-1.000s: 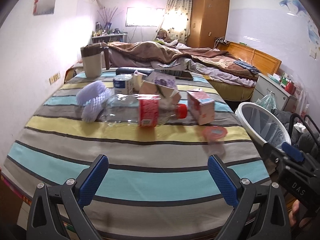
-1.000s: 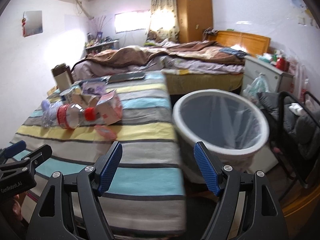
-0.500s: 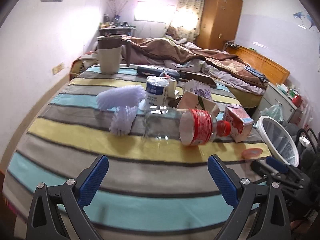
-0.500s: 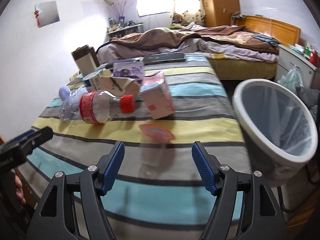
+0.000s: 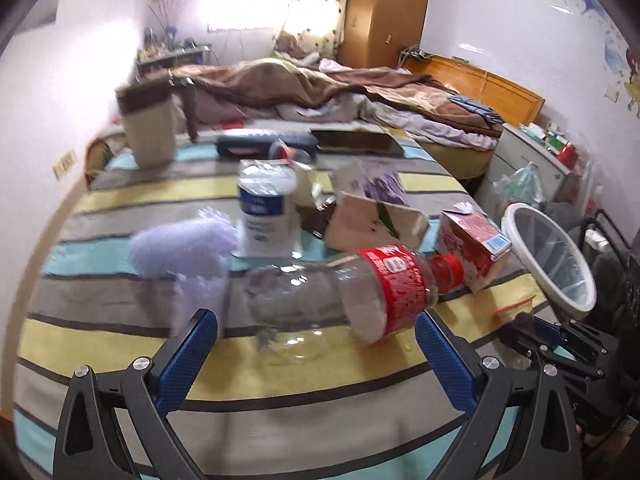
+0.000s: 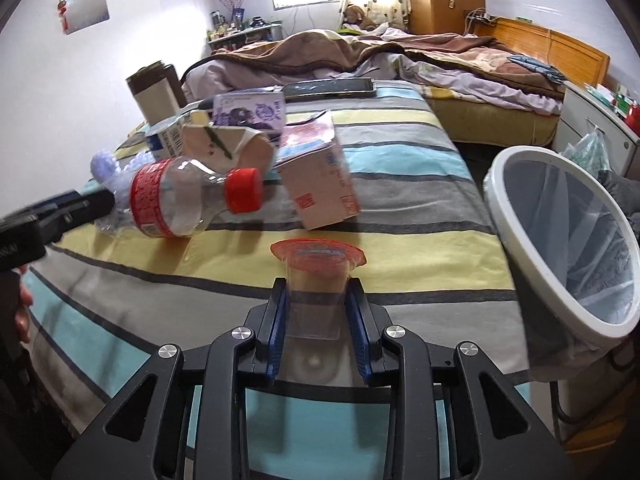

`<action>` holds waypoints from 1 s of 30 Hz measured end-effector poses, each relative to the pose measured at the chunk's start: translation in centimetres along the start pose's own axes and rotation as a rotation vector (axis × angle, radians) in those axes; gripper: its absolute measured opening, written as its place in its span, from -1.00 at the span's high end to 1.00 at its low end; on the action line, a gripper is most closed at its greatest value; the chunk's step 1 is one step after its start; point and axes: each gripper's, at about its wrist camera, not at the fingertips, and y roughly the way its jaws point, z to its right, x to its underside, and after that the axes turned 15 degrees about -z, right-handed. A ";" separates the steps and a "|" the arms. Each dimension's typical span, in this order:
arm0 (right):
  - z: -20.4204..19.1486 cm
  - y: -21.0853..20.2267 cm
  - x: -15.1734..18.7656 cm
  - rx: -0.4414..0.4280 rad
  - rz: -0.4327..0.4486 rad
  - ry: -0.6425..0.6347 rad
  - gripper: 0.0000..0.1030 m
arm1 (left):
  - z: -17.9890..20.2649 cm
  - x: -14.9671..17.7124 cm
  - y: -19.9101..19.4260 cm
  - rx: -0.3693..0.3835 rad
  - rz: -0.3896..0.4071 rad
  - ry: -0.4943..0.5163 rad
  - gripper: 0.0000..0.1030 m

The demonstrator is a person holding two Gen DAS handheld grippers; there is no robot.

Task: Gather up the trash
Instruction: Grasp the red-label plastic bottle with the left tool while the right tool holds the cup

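Trash lies on a striped tablecloth (image 5: 120, 344). A crushed clear bottle (image 5: 340, 292) with a red label lies just ahead of my left gripper (image 5: 316, 344), which is open and apart from it. My right gripper (image 6: 318, 300) is closing on a clear plastic cup (image 6: 318, 276) with an orange rim, and both pads touch its sides. In the left wrist view that right gripper (image 5: 520, 332) is at the table's right edge. A red carton (image 6: 320, 184), a white and blue carton (image 5: 266, 212), a torn beige carton (image 5: 372, 220) and purple foam netting (image 5: 180, 248) lie beyond the bottle.
A white bin (image 6: 496, 184) with a clear liner stands off the table's right edge. A beige canister (image 5: 148, 132), a dark case (image 5: 256, 144) and a tablet (image 6: 328, 88) sit at the far end. Behind is a bed (image 6: 360, 48), with a nightstand (image 5: 532, 160) at right.
My left gripper has moved in close to the bottle, still open. The right gripper swung from the bin toward the table, and its jaws have come together around the cup.
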 end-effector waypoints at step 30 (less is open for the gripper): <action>3.2 -1.2 0.1 -0.001 0.043 0.057 0.39 | 7.6 -2.3 0.7 0.042 -0.110 0.321 -0.89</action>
